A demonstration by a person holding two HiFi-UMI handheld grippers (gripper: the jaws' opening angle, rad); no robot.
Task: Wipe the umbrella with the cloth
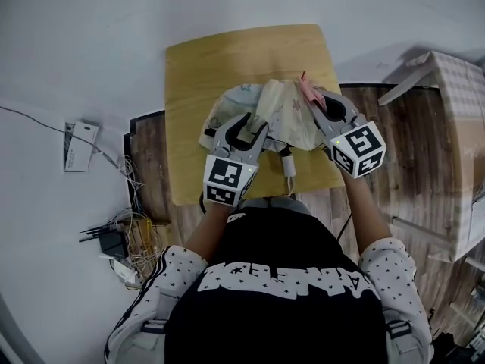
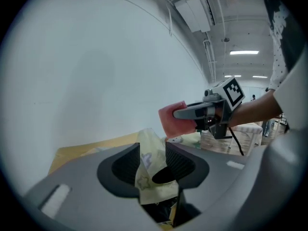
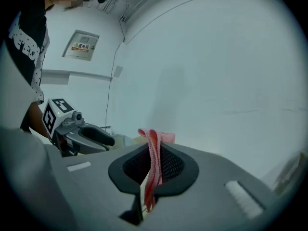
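At the frame's centre, the right gripper [image 1: 314, 101] pinched the pink cloth [image 1: 308, 89], ready for wiping the umbrella [image 1: 276, 120] on the table [image 1: 220, 59], while the left gripper [image 1: 255, 124] had its jaws apart around the umbrella's fabric.

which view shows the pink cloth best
The left gripper view: it shows the pink cloth broad face on, pinched in the right claw. The right gripper view shows it only edge-on between its jaws; the head view shows just a small pink strip by the umbrella.

Lab-like hall: ceiling ducts [image 2: 192, 13], strip lights [image 2: 244, 52], wall notice [image 3: 80, 45], floor cables [image 1: 125, 237].
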